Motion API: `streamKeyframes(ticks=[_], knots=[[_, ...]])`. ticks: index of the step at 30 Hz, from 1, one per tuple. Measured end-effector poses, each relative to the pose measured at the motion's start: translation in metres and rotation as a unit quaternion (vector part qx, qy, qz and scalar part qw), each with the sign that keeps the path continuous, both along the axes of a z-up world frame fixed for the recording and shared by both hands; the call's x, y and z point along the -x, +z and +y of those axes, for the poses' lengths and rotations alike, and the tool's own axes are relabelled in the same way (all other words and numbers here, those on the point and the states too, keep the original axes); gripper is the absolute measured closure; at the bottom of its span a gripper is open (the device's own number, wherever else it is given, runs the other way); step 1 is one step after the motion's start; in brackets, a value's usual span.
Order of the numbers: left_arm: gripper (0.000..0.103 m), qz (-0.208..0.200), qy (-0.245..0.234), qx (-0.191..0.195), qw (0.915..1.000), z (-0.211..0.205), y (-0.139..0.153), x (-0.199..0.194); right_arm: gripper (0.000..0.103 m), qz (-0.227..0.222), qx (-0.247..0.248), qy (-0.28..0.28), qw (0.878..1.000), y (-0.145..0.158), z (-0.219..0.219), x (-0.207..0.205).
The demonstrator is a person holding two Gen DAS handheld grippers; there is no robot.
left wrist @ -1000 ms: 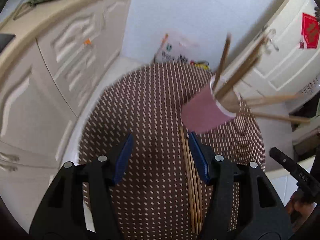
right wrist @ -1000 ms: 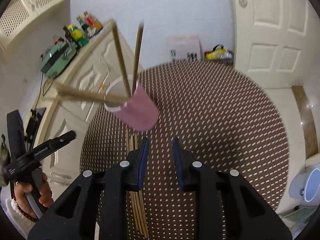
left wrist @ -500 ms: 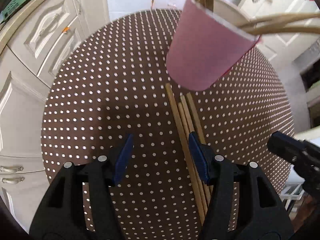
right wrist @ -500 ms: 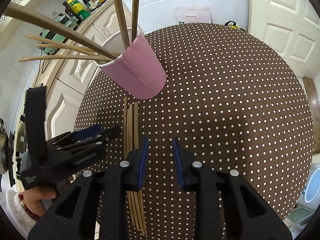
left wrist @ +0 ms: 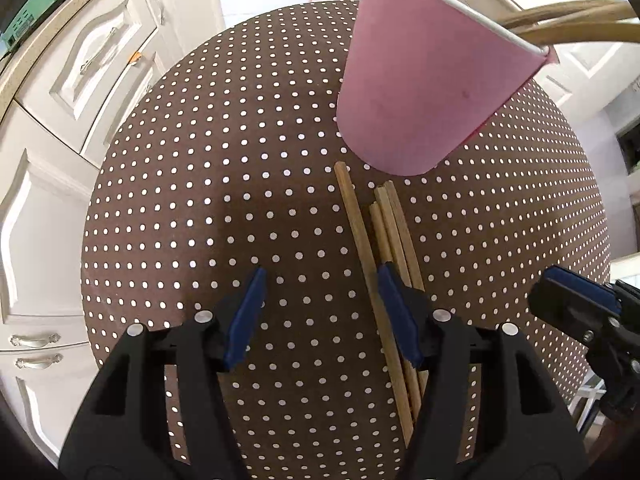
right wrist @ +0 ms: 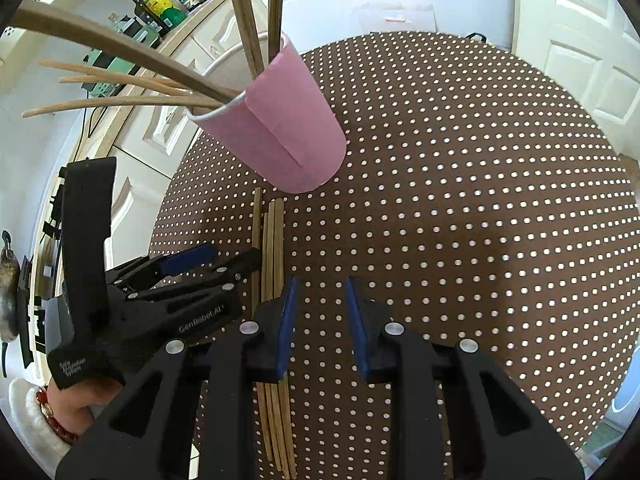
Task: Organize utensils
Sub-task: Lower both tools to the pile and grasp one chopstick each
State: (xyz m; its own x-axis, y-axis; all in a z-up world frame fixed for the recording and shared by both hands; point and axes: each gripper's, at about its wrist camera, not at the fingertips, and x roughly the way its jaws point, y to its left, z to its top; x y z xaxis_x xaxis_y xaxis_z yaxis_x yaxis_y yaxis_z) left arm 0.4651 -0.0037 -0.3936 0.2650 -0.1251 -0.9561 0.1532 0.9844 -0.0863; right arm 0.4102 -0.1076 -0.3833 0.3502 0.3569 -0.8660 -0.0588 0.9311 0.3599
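Both tools have come down close to the 4 sticks (left wrist: 384, 248) on the tabletop (left wrist: 200, 200). The left tool (left wrist: 320, 292) is open and the right tool (right wrist: 318, 300) is open a little, both empty. Pinch 1 stick, then drop it in the pink cup (right wrist: 288, 136).

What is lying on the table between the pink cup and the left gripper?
Loose wooden chopsticks lie side by side between the pink cup and the left gripper, on the dotted tablecloth, clearest in the left wrist view.

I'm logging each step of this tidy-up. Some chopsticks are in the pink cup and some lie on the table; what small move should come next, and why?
Probably slide the left tool a little toward the chopsticks so its open jaws straddle one, then close. Four lie loose on the table near the cup. One finger sits over the bundle, and between the jaws there is mostly bare cloth.
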Motion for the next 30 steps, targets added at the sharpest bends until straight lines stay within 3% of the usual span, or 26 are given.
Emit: streamKeyframes(ticks=[10,18,25,29,30], knots=[[0.046,0.009,-0.002,-0.006,0.9999,0.011,0.002,0.015,0.08,0.023,-0.002,0.034,0.999,-0.025,0.035,-0.023],[0.046,0.007,0.01,0.009,0.9999,0.03,-0.001,0.022,0.084,0.027,0.029,0.053,0.998,-0.036,0.054,-0.04],[0.046,0.002,-0.008,-0.022,0.9997,0.017,-0.003,0.013,0.085,0.023,0.067,0.083,0.994,-0.037,0.073,-0.051],[0.046,0.0,-0.017,-0.037,0.9992,0.009,-0.003,0.01,0.091,0.025,0.076,0.08,0.994,-0.04,0.08,-0.055],[0.046,0.0,-0.016,-0.036,0.9992,0.008,-0.003,0.008,0.097,0.031,0.072,0.075,0.994,-0.04,0.078,-0.057]])
